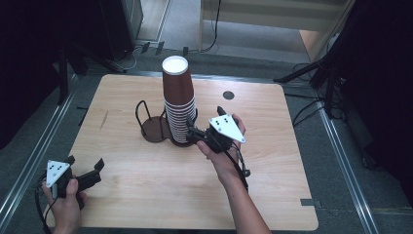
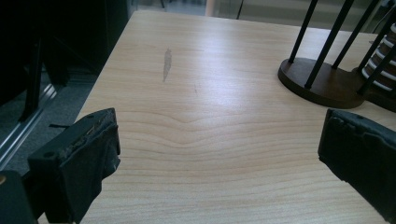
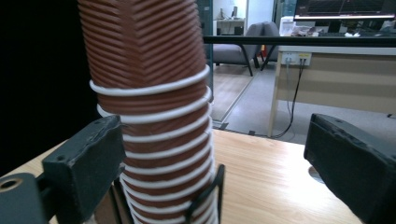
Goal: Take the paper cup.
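My right claw (image 1: 195, 132), jaws spread wide, closes in on a tall stack of brown ribbed paper cups with white rims (image 1: 178, 100), standing upside down in a dark wire-and-wood cup holder (image 1: 155, 127) mid-bench. The cups look light, thin and easily crushed, likely nested tight; I would pinch 1 gently just under a white rim. The holder's black wire posts (image 3: 205, 196) crowd the lower rims. My left claw (image 1: 85, 171) waits open near the pale wooden bench (image 1: 272, 161) corner, well apart.
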